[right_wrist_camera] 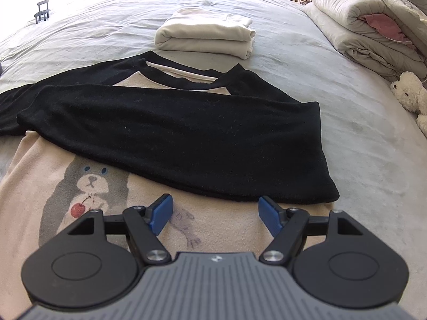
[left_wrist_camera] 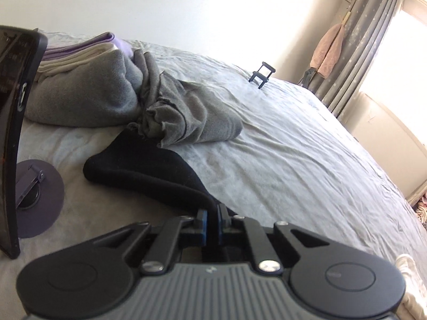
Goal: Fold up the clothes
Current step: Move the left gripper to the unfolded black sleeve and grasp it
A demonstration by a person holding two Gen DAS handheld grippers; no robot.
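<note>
A beige shirt (right_wrist_camera: 32, 186) with black sleeves and a bear print lies flat on the grey bed sheet (right_wrist_camera: 360, 160). One black sleeve (right_wrist_camera: 173, 138) is folded across its chest. My right gripper (right_wrist_camera: 214, 210) hovers open over the shirt's lower body, just below the sleeve's edge, with nothing between its blue pads. In the left wrist view the other black sleeve (left_wrist_camera: 138, 165) runs across the bed into my left gripper (left_wrist_camera: 212, 213), which is shut on its end.
A folded white garment (right_wrist_camera: 205, 37) lies beyond the shirt. A rolled duvet (right_wrist_camera: 368, 26) and a plush toy (right_wrist_camera: 411, 93) sit at the right. On the left are a pile of grey clothes (left_wrist_camera: 88, 90), a phone (left_wrist_camera: 16, 133) on a round stand and a small black holder (left_wrist_camera: 262, 74).
</note>
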